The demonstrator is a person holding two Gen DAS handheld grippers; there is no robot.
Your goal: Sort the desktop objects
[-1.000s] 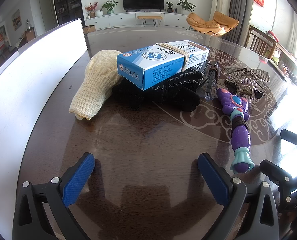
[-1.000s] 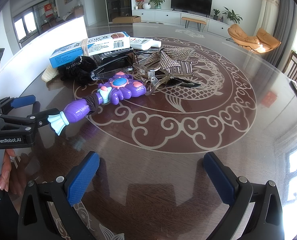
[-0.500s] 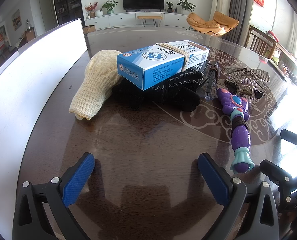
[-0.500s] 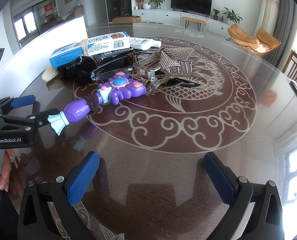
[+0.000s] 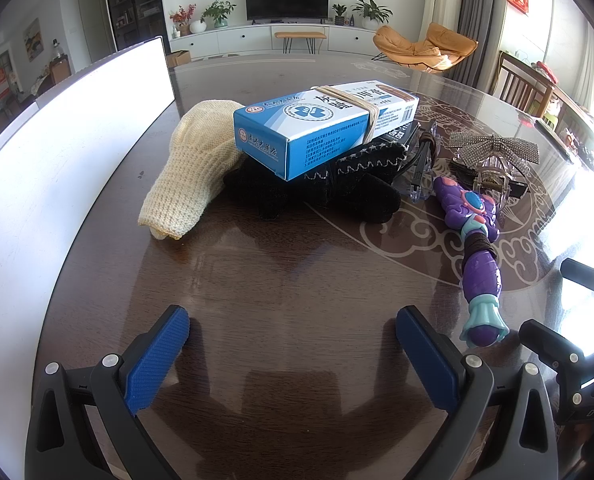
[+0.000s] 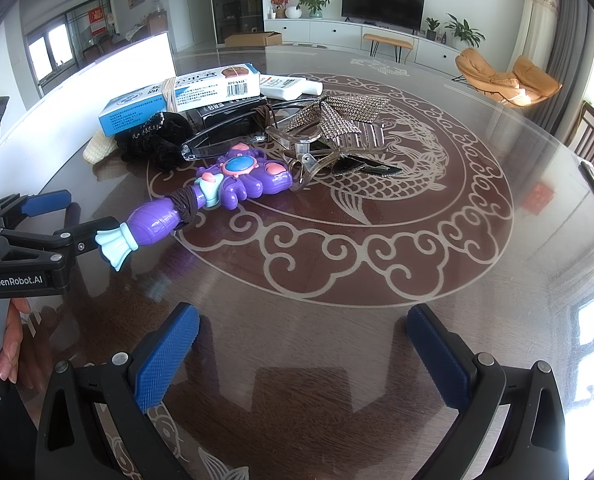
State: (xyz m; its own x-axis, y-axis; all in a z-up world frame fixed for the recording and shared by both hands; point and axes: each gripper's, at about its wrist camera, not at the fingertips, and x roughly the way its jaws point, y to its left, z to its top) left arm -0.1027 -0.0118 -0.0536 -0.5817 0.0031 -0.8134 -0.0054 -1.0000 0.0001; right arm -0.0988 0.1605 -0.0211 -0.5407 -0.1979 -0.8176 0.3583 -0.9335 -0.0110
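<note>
While both pairs of my fingers hang released over bare worktop (image 6: 377,320), nothing is yet picked up, so I judge the sorting is at its very start, at the choosing of a first thing. My left fingers (image 5: 293,354) stand spread wide and empty; ahead of them lies the pile: a cream knitted sock (image 5: 193,168) to the left, a black fuzzy cloth (image 5: 337,192) straight ahead, and a blue medicine box (image 5: 321,124) with a rubber band resting on top of that cloth. Just beyond my left right-hand fingertip lies the purple toy wand (image 5: 479,256), its pale blue end pointing back toward me. My right fingers (image 6: 303,354) are likewise spread and hold nothing; the wand sits ahead and to their left, with clear glasses (image 6: 225,140), a glittery bow clip (image 6: 337,120) and a white bottle (image 6: 289,86) farther out. Next I would likely take the wand, nearest and lying free: come down across its handle and close. The tangled clip and glasses look harder to part.
</note>
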